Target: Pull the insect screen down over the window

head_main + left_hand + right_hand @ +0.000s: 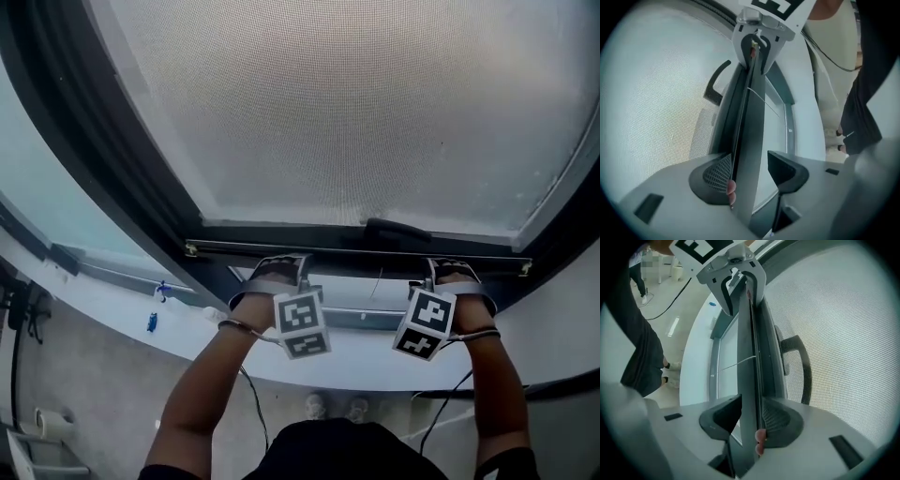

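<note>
Directly ahead, we see the insect screen [356, 103], a pale grey mesh, covering most of the dark window frame [103, 159]. Its bottom bar [356, 251] hangs a little above the white sill [356, 370]. We hold that bar on either side of its central handle [398, 231], likely so that it comes down level. The left gripper [278, 265] and right gripper [450, 269] are each partly closed, jaws clamped on the bar's two faces. Only a narrow strip of glass seems left to cover.
</note>
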Demonstrator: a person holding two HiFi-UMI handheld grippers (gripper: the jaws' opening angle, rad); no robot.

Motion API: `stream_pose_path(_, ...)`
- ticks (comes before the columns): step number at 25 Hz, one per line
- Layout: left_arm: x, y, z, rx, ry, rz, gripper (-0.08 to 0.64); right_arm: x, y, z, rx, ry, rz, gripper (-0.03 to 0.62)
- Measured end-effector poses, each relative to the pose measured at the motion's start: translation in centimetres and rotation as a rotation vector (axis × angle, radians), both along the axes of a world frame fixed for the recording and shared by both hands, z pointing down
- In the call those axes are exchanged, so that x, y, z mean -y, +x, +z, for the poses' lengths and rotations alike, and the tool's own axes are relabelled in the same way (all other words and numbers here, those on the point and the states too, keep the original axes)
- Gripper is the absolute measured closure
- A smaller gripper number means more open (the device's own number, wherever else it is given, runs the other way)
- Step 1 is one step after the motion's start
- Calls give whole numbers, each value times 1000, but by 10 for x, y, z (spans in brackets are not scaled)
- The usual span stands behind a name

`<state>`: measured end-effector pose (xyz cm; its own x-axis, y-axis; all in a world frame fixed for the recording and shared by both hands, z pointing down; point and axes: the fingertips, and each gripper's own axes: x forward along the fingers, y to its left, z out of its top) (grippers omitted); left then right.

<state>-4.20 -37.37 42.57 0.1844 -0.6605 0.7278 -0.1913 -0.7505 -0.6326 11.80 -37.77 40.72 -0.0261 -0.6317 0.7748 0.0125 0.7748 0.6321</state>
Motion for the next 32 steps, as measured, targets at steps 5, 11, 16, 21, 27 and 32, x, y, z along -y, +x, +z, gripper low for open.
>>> stream_pose_path(5, 4, -4, 8, 64, 76, -15, 328, 4, -1, 5, -9, 48, -14, 505)
stream_pose_path(11, 2, -6, 6, 39, 34, -12, 328, 10, -2, 5, 3, 116, -4, 503)
stream_pose_path(16, 7, -2, 2, 14, 33, 4, 330, 13, -3, 2, 42, 153, -5, 503)
stream_pose_path(21, 6, -6, -3, 52, 33, -20, 371, 14, 0, 1, 42, 176, -12, 483)
stream_pose_path(27, 8, -7, -2, 42, 89, -29, 371, 13, 1, 3, 57, 210, -21, 485)
stream_pose_path(32, 7, 0, -10, -107, 149, -56, 371, 6, -6, -25, 261, 295, 44, 485)
